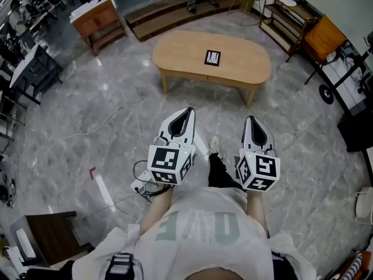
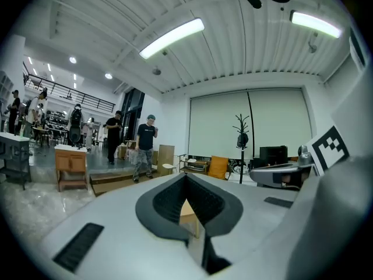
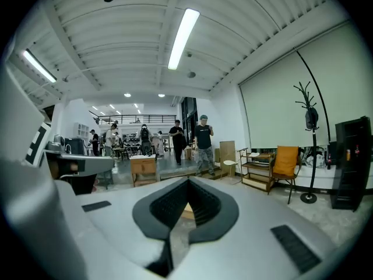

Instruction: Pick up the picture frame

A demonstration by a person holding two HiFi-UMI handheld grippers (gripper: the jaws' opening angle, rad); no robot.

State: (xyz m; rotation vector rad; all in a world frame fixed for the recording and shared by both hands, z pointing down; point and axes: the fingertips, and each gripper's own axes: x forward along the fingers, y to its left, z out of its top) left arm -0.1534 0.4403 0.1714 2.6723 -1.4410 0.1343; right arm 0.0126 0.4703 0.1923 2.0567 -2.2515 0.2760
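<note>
The picture frame (image 1: 213, 58), small and black-edged, lies flat near the middle of the oval wooden table (image 1: 245, 69) ahead of me. Both grippers hover over the marble floor well short of the table. The left gripper (image 1: 187, 112) is shut with its tips together and nothing between them. The right gripper (image 1: 252, 121) is likewise shut and holds nothing. In the left gripper view the left gripper (image 2: 186, 178) points level at the room, with a sliver of table (image 2: 187, 212) showing through the jaw hollow. The right gripper view shows the same for the right gripper (image 3: 187, 182). Neither gripper view shows the frame.
A wooden cabinet (image 1: 96, 17) stands at back left and a low wooden platform (image 1: 169, 10) behind the table. An open shelf (image 1: 285, 16) and an orange chair (image 1: 320, 37) are at back right. Cables (image 1: 125, 127) trail across the floor to my left. People (image 3: 204, 142) stand far off.
</note>
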